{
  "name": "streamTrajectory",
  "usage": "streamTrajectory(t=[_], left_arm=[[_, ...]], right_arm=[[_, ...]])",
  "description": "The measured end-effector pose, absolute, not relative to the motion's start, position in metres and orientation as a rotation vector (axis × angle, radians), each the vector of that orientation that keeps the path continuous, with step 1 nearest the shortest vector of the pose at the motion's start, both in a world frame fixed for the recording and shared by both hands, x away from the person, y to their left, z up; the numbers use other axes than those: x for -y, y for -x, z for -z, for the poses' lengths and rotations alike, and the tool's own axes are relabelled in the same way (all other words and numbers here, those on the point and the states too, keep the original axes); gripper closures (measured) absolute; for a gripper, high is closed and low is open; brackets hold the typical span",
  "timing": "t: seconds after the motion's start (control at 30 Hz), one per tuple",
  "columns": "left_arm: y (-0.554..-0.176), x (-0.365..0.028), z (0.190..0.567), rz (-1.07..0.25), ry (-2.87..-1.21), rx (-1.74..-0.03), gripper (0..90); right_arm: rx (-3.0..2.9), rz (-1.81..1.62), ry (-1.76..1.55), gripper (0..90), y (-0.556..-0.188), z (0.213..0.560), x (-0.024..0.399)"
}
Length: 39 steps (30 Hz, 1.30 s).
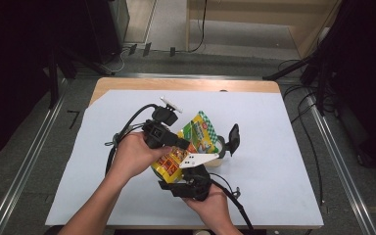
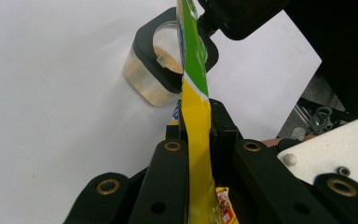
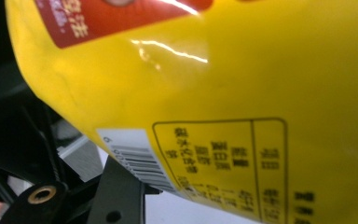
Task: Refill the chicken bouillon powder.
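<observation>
A yellow and green printed pouch [image 1: 200, 129] is held tilted above the white table, its top corner over a clear jar [image 1: 220, 155]. My left gripper [image 1: 182, 143] is shut on the pouch, and the left gripper view shows the pouch [image 2: 196, 116] edge-on, pinched between the two black jaws. The jar [image 2: 151, 79] has a black rim, beige powder inside, and its black lid [image 1: 233, 138] flipped up. My right gripper [image 1: 175, 170] holds the pouch's lower end from the near side. In the right gripper view the pouch [image 3: 237, 84] lies against one jaw and hides the other.
A white sheet [image 1: 274, 147] covers the wooden table [image 1: 186, 84]. Black cables trail from both grippers toward the near edge. Metal rails and more cables lie on the floor at both sides.
</observation>
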<state>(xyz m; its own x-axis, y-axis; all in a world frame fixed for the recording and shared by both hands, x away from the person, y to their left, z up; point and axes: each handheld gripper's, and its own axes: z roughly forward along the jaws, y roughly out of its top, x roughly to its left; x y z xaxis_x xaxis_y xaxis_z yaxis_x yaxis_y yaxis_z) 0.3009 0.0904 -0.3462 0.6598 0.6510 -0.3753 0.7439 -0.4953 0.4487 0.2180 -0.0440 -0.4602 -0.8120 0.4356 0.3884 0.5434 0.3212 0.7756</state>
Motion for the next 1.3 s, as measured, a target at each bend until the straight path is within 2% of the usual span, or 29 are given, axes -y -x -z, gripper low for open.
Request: streamTrajectory(t=[0.37,0.73,0.87,0.97,1.1,1.3], left_arm=[[-0.301,-0.081,0.34,0.159,-2.284,-1.073,86.7],[-0.299,-0.077,0.338,0.115,-2.291,-1.093,86.9],[-0.298,-0.076,0.338,0.117,-2.285,-1.105,86.7],[-0.299,-0.076,0.339,0.128,-2.285,-1.085,86.2],[-0.301,-0.076,0.34,0.136,-2.292,-1.062,85.0],[-0.303,-0.075,0.338,0.16,-2.266,-1.031,77.8]], right_arm=[[2.337,1.58,0.914,62.9,-0.224,0.453,0.048],[2.509,1.509,0.926,54.2,-0.222,0.451,0.039],[2.568,1.481,0.954,58.3,-0.22,0.451,0.037],[2.532,1.496,0.947,66.2,-0.222,0.451,0.039],[2.504,1.509,0.944,67.4,-0.223,0.45,0.04],[2.401,1.566,0.929,68.1,-0.225,0.447,0.044]])
